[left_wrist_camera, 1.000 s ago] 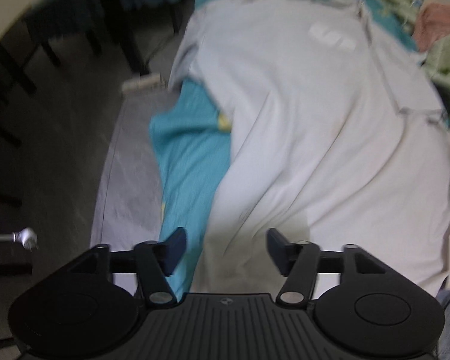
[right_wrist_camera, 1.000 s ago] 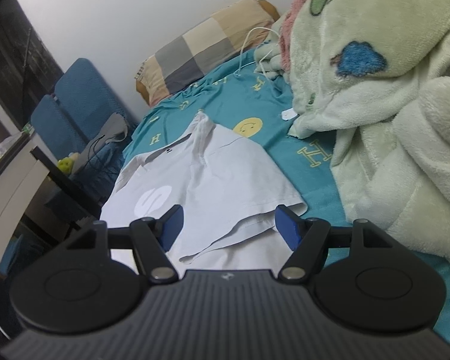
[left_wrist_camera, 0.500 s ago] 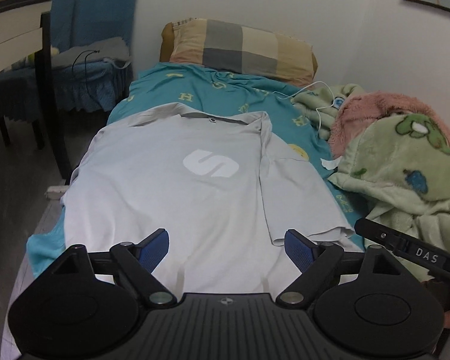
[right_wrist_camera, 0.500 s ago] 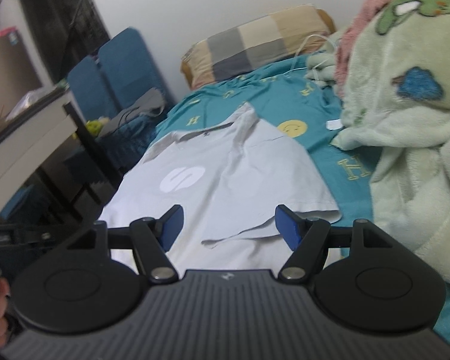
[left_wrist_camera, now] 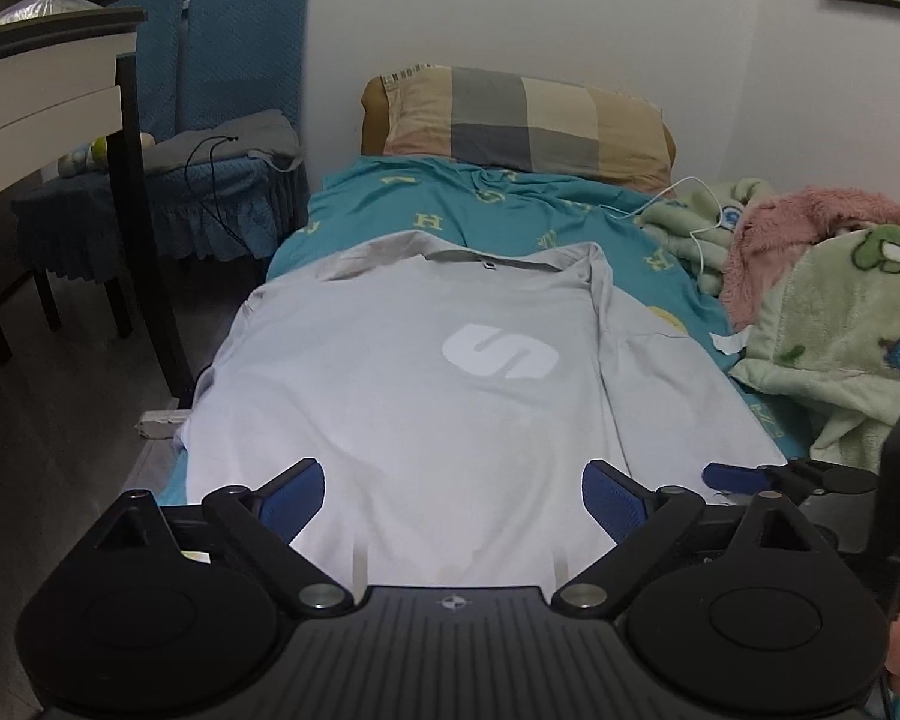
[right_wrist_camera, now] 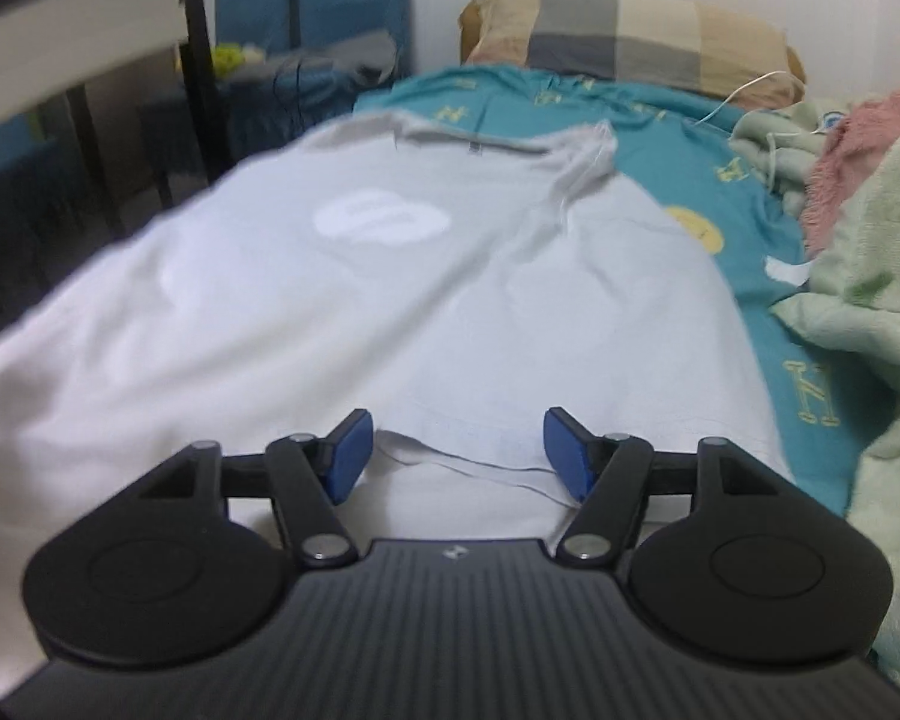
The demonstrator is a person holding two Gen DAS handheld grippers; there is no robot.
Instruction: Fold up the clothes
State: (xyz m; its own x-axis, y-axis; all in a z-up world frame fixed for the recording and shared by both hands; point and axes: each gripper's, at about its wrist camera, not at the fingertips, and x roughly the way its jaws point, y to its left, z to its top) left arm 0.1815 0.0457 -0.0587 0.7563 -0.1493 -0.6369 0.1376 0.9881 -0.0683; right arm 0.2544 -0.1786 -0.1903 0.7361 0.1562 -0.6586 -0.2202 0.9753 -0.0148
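Note:
A light grey polo shirt [left_wrist_camera: 450, 408] with a white S logo lies flat on the teal bedsheet [left_wrist_camera: 510, 204], collar toward the pillow. It also shows in the right wrist view [right_wrist_camera: 390, 300]. My left gripper [left_wrist_camera: 453, 495] is open and empty, hovering over the shirt's lower part. My right gripper [right_wrist_camera: 453, 450] is open and empty just above the edge of the shirt's right sleeve; it also shows at the right of the left wrist view [left_wrist_camera: 744, 480].
A checked pillow [left_wrist_camera: 522, 120] lies at the head of the bed. A green and pink fleece blanket [left_wrist_camera: 840, 324] is heaped on the right with a white cable [left_wrist_camera: 702, 222]. Blue chairs [left_wrist_camera: 222, 120] and a table [left_wrist_camera: 48, 90] stand left of the bed.
The left gripper swung up from looking down at the shirt's left edge to facing along the bed. The right gripper moved left and lower, close over the sleeve edge. Both stayed open.

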